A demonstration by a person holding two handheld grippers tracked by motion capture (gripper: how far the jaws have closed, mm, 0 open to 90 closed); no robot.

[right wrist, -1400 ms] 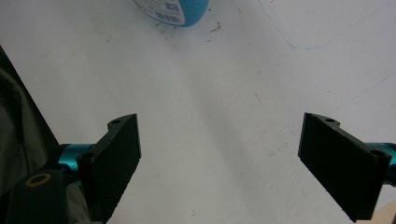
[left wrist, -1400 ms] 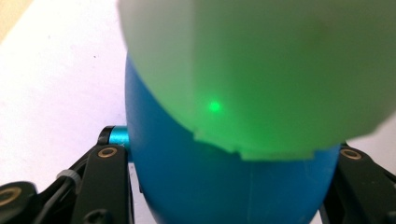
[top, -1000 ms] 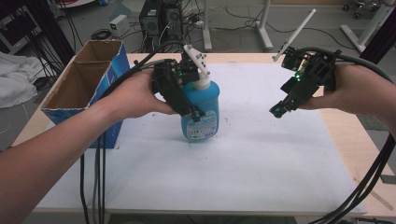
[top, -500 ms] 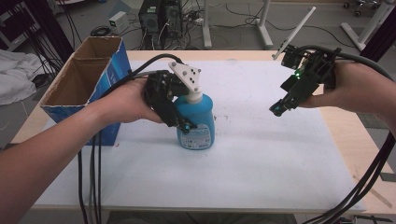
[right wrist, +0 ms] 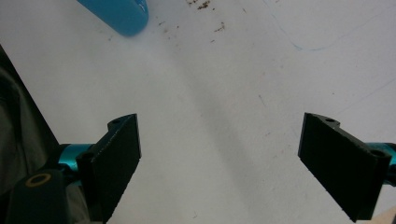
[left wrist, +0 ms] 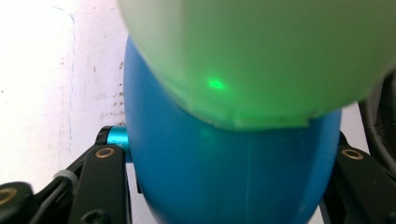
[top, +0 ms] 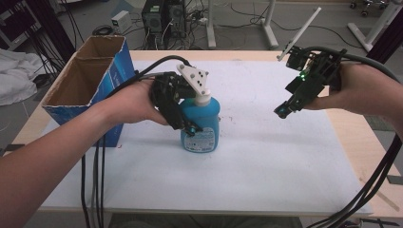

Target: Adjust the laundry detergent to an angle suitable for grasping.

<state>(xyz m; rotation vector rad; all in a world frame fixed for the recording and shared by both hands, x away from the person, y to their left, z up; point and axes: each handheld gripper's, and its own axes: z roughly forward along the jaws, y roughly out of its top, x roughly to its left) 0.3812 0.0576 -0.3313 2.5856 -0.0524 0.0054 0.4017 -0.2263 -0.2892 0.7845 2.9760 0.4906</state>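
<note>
The blue bottle [top: 202, 126] stands upright on the white sheet covering your desk [top: 266, 161], approx. mid-desk, a bit left of centre, its white pump cap [top: 203, 97] on top. Your left gripper [top: 183, 121] is clamped on the bottle's body from the side; in the left gripper view its black jaws sit tight against both flanks of the bottle [left wrist: 233, 172]. They've just eased open a touch, w/ the bottle between them. Your right gripper [top: 283, 110] hangs above the desk's right side, well apart from the bottle, jaws wide apart w/ nothing between them. An open cardboard box [top: 85, 80] w/ blue sides sits at the desk's left edge, beside your left forearm.
</note>
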